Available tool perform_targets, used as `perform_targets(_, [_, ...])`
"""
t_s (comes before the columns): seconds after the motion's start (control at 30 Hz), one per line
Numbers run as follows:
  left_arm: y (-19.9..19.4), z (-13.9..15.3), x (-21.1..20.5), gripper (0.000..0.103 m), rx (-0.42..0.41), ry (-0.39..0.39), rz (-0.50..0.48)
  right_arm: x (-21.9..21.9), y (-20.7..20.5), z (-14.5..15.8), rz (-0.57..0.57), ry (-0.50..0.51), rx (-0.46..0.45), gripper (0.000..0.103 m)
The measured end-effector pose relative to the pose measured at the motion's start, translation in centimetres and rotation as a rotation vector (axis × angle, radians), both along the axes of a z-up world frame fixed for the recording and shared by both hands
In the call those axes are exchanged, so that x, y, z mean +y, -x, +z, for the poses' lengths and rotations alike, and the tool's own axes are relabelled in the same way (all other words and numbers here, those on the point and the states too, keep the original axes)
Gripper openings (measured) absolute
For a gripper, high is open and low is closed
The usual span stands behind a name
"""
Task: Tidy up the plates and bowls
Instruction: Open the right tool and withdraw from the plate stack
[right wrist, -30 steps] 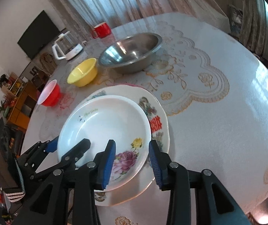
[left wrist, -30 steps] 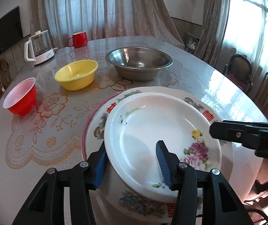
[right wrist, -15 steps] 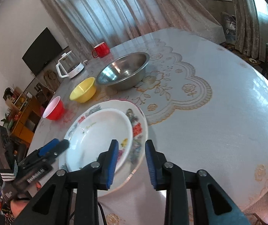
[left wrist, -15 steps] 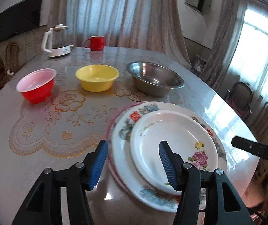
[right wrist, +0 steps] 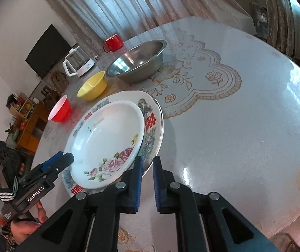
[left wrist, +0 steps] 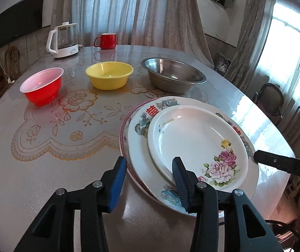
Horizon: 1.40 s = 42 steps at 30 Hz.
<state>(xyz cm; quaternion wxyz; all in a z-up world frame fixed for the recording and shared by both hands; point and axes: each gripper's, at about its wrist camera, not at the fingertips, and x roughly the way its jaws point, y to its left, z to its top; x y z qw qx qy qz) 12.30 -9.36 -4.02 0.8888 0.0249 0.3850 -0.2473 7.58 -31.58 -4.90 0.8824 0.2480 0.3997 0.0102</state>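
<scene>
Left wrist view: the rose plate (left wrist: 198, 142) sits nested on larger plates (left wrist: 143, 126) on the surface (left wrist: 45, 163), smallest uppermost for a stable stack. The left gripper (left wrist: 150, 174), empty, has just been narrowing, jaws apart, while the right gripper (right wrist: 147, 180) has closed together on nothing.

Both wrist views overlook stacked plates (left wrist: 198, 138) closely.
</scene>
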Motion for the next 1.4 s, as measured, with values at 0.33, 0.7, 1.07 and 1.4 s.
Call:
perform_targets(0.33, [-0.7, -0.2, 0.4, 0.045, 0.003, -0.003, 0.035, 0.8, -1.2, 0.1, 0.010, 0.036, -0.017, 0.008])
perform_targets(0.7, [-0.7, 0.8, 1.2, 0.061, 0.010, 0.058, 0.041, -0.2, -0.9, 0.2, -0.018, -0.015, -0.038, 0.022])
perform_targets(1.07, [-0.9, 1.7, 1.4, 0.087, 0.026, 0.064, 0.069, -0.9, -1.4, 0.4, -0.045, -0.028, -0.036, 0.031])
perform_targets(1.4, [-1.8, 3.1, 1.7, 0.098, 0.006, 0.045, 0.104, -2.1, -3.0, 1.1, -0.069, -0.014, -0.041, 0.041])
